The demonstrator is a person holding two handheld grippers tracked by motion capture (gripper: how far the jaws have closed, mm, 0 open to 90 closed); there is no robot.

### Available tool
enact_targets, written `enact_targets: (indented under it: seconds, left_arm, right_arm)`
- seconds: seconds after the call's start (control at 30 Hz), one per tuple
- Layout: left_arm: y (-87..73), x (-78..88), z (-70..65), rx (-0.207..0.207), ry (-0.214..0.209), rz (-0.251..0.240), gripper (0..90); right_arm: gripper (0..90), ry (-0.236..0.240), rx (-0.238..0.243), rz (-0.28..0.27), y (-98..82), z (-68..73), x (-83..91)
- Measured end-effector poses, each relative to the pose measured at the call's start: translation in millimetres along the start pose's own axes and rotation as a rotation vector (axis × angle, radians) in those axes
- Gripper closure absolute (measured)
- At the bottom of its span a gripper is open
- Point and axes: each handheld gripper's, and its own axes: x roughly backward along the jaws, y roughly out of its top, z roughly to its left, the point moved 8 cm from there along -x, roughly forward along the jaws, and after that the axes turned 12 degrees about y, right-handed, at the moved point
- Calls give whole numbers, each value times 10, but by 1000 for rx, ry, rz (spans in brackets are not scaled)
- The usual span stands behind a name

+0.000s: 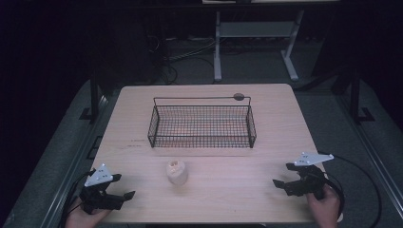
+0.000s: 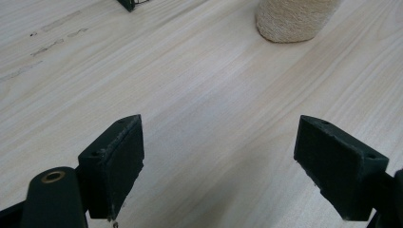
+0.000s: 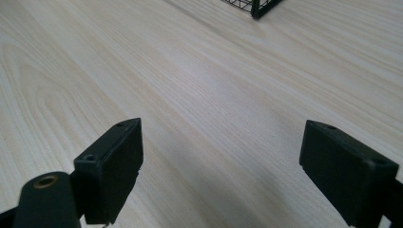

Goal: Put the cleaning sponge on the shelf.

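High view: a pale wooden surface (image 1: 275, 118) takes up the middle of the scene, with dark floor and the white legs of another frame (image 1: 217, 47) beyond its far edge. Toward the far half of the surface stands a black wire basket (image 1: 202, 126), long side facing the person, with a thin handle bar along its back rim. Nearer the person, just in front of the basket's left half and apart from it, sits a small cream-coloured spool of twine (image 1: 176, 172), upright. At the near left corner the left gripper (image 1: 115, 190) rests low over the surface, held by a hand (image 1: 85, 219), its jaws spread wide with nothing between them. At the near right corner the right gripper (image 1: 283, 175) is held by the other hand (image 1: 325, 209), its jaws likewise wide apart and empty. In the left gripper view the twine's rough base (image 2: 294, 19) sits ahead and to the right of the jaws. In the right gripper view a basket corner (image 3: 256, 7) shows ahead.
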Motion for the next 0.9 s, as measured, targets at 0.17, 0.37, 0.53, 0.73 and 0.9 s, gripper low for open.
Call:
enact_targets:
  seconds: [0.17,0.37,0.53,0.73,0.9]
  left_arm:
    - [18,-13,-17,-15,-4,5,163]
    - [91,-21,-117,-52,-18,13,163]
    - [186,-11,-210,-93,-31,23,164]
    - [313,24,-277,-141,-47,26,166]
    - [356,22,-302,-163,-52,43,166]
  right_arm:
    - [142,3,7,1,-6,14,-6]
    - [142,-5,15,-4,5,29,10]
    - [142,-9,13,-1,5,14,2]
    - [141,-7,3,2,2,9,-7]
    - [142,-7,4,6,5,3,-11]
